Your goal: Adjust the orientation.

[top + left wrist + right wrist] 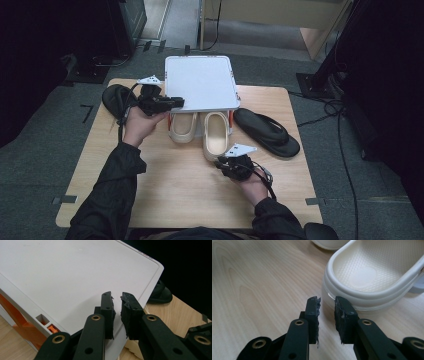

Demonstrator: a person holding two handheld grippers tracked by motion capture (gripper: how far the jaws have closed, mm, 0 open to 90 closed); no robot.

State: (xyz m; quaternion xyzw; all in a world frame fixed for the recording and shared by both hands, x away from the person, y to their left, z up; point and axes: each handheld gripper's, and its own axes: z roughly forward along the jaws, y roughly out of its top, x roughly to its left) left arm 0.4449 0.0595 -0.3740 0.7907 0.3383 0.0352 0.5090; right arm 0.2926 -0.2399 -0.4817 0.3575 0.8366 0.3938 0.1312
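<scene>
Flanking cream clogs [216, 131], black sandals [267, 131]; white lid [201, 82] overhead; both jaws nearly together, empty.

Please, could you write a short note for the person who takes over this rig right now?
Left gripper: jaws almost shut at the front left corner of the white lid; whether it grips the lid is unclear.
Right gripper: slightly open, empty, at the heel of the right clog.
Both clogs have their toes under the lid; the left clog lies beside the right one.
Black sandal: lying on the table.
Left to do, probably: stow the shoes.

Black hand-held gripper [326, 306], brass screws, dark sleeves.
</scene>
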